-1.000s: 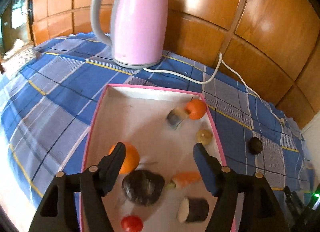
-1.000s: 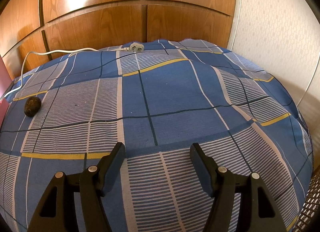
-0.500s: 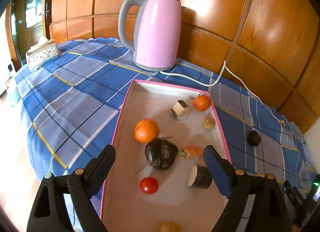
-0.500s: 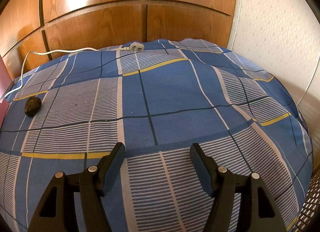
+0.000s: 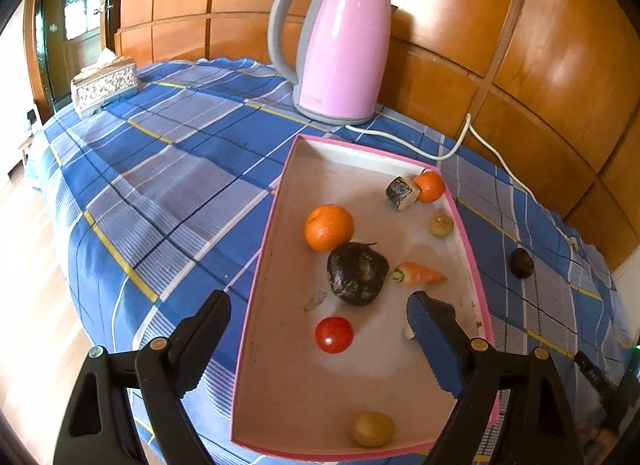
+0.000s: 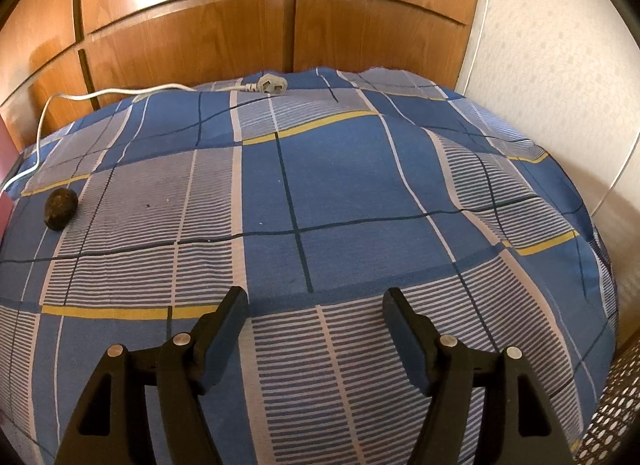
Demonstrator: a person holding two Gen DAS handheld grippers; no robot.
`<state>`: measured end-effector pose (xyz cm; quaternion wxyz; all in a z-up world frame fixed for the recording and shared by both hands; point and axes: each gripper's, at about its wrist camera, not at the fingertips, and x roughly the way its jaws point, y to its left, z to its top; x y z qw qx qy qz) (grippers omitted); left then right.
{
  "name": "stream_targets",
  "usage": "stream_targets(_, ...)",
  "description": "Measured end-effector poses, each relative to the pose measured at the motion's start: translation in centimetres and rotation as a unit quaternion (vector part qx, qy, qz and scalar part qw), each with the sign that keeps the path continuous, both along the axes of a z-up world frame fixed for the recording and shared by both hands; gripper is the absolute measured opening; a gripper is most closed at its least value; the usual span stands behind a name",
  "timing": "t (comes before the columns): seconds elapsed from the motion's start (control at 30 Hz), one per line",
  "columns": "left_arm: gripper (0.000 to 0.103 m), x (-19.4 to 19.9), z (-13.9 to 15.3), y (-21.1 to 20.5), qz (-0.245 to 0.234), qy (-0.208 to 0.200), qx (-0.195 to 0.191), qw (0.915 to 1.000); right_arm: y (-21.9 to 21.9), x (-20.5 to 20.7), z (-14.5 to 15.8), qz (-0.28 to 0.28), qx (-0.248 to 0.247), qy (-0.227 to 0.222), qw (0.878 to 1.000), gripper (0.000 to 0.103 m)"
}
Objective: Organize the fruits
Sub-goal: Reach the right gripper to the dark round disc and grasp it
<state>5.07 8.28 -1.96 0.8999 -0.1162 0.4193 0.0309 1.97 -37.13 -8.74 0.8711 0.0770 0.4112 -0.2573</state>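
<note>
- Your left wrist camera looks steeply down along the left claw [image 5: 318,323], close above the pink-rimmed tray [image 5: 262,249] on the checked blue cloth [image 5: 160,193], facing the pink kettle [image 5: 340,49] and the wood-panelled wall [image 5: 520,45].
- Your right wrist camera looks down along the right claw [image 6: 316,315] over bare cloth, facing the same panelling, with a pale wall to its right.
- Both views share the dark round fruit [image 6: 60,208] on the cloth, the kettle's white cord [image 6: 100,95] and the panelling; the tray's pink edge just shows at the right view's left border.
</note>
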Motion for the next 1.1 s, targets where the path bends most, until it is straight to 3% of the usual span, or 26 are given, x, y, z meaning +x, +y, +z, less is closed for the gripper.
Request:
stream_targets(0.23, 0.092, -0.5, -0.7, 0.7, 0.009, 0.004, 0.0, 0.9999, 2.3, 1.5, 1.0, 0.07, 0.023, 0.001, 0.997, 0.071)
stream_targets(0.47, 0.093, -0.9, -1.0, 1.2, 0.011, 0.007, -0.003, 0.9999, 6.4, 4.7, 1.8, 0.172, 0.077, 0.008, 0.982, 0.071)
stream_targets(0.67, 0.093, -1.0, -1.1, 1.2, 0.005, 0.005, -0.007, 1.0, 10.7, 7.8, 3.0, 0.239, 0.069, 0.012, 0.968, 0.071)
stream_targets(0.93, 0.093, -1.1, -1.2, 0.9, -0.004, 0.009, -0.011, 0.9999, 13.2, 12.7, 3.7, 0.265, 0.059, 0.018, 0.962, 0.071)
stream_targets(1.1, 0.093, -1.1, -1.3, 1.2, -0.002, 0.012, -0.011, 0.9999, 14.3, 15.7, 2.7, 0.262, 0.055, 0.049, 0.962, 0.071)
